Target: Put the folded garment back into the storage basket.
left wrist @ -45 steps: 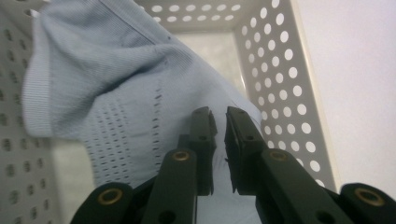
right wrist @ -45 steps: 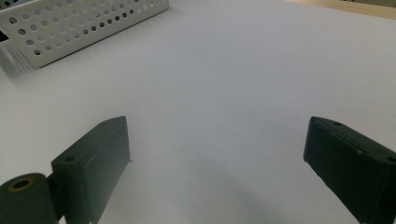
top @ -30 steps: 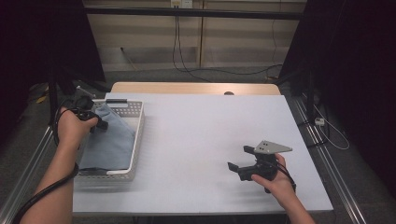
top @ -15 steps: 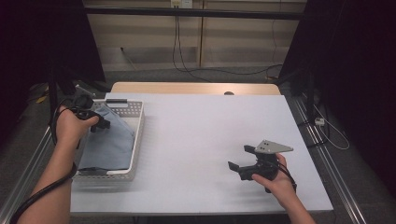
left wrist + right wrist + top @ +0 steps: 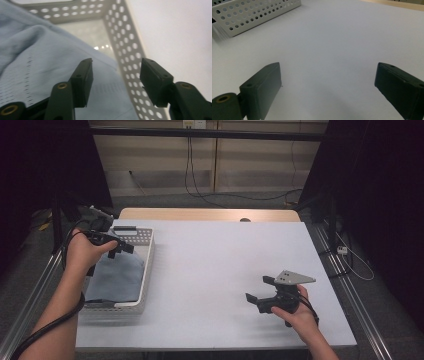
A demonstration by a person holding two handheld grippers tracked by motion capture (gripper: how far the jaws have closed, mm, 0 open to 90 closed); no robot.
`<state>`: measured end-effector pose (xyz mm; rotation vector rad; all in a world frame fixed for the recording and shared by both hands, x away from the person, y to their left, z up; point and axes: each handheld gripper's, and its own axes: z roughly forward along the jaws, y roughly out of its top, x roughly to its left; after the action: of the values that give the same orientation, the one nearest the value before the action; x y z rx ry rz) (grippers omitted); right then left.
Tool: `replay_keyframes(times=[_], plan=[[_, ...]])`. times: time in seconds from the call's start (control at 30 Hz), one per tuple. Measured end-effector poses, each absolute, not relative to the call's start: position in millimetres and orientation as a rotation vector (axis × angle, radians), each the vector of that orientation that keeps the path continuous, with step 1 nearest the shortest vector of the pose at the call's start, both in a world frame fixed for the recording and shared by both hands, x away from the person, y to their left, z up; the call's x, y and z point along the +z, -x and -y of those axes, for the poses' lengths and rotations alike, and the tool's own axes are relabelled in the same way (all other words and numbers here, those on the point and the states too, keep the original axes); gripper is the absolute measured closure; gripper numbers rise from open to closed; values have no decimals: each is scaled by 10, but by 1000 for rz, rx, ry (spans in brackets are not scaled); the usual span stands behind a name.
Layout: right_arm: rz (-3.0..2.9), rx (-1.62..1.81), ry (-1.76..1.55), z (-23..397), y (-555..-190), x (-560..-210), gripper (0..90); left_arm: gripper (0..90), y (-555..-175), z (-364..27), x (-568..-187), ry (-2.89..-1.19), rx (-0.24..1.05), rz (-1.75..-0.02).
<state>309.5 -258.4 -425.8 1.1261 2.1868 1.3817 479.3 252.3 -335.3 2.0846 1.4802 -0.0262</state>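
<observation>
At the frame's left, the left gripper (image 5: 121,248) has just been opening its empty jaws over the folded light-blue cloth (image 5: 116,276) in the white perforated basket (image 5: 146,270); likely released, withdrawal follows.

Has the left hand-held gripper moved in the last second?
Yes. The left hand-held gripper has lifted off the blue cloth toward the basket's right wall, jaws just opening, empty.

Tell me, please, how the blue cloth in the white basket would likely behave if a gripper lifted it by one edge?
The blue cloth lies in soft folds, so it would probably droop. It looks thin and light. Its woven surface should grip well.
</observation>
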Motion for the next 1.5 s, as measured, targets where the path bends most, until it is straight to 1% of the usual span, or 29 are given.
replay_keyframes(times=[0.23, 0.57, 0.97, 1.5], plan=[[-2181, 1383, -1129, 2594, -3100, -4254, 69, 372, -4742, -2372, -3312, -2099, -63, -1378], [-2180, 1380, -1137, 2604, -3100, -4262, 69, 338, -4668, -2125, -3279, -2116, -129, -1271], [-2184, 1376, -1138, 2614, -3105, -4270, 69, 320, -4586, -1846, -3248, -2147, -161, -1155], [-2180, 1382, -1145, 2626, -3103, -4274, 69, 298, -4454, -1601, -3274, -2164, -215, -1070]])
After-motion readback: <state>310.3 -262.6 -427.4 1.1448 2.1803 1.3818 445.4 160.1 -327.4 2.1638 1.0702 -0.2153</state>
